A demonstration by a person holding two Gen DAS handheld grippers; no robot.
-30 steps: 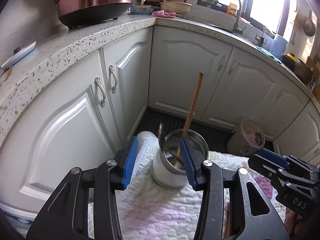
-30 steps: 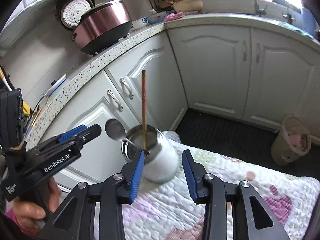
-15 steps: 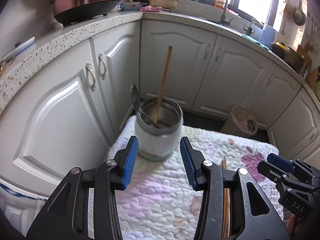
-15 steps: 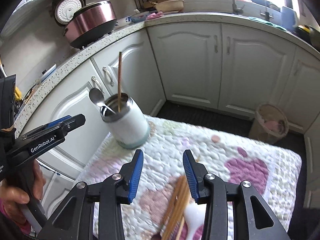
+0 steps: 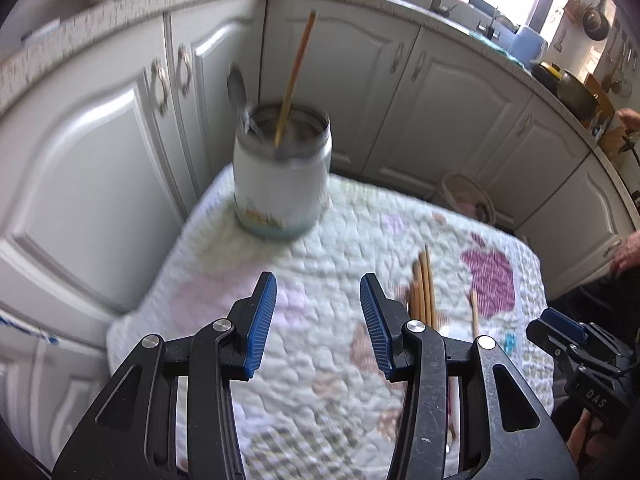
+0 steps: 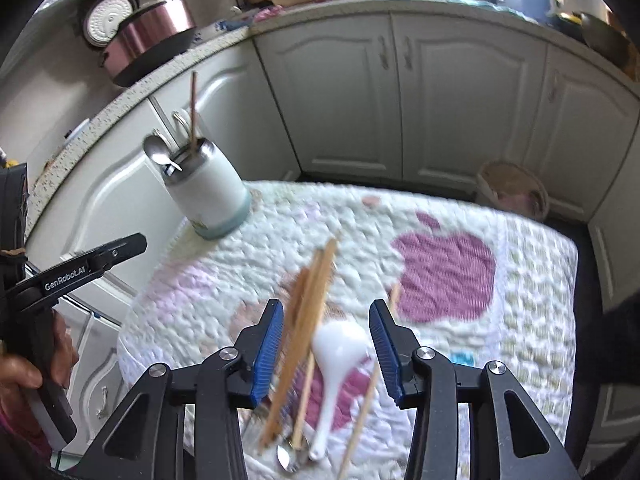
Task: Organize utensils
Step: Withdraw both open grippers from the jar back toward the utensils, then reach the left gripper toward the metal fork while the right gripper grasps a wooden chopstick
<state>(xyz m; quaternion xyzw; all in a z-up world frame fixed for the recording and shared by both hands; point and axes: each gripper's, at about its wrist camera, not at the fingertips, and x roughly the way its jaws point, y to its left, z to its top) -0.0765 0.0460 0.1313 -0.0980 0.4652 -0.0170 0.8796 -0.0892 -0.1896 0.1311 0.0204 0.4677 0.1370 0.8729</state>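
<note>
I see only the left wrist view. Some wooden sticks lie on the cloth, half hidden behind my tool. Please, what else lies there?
Observer: A white spoon lies beside the chopsticks, on the quilt.
Operator: Is the right tool holding something?
Observer: No. The right tool is above those chopsticks and the white spoon; its jaws are opening and press on nothing.
Operator: Is there any metal thing in that pile?
Observer: Yes, a metal spoon bowl shows at the near end of the pile.
Operator: And what is on the counter behind the cup?
Observer: A pink rice cooker with its lid up, beyond the cup.
</note>
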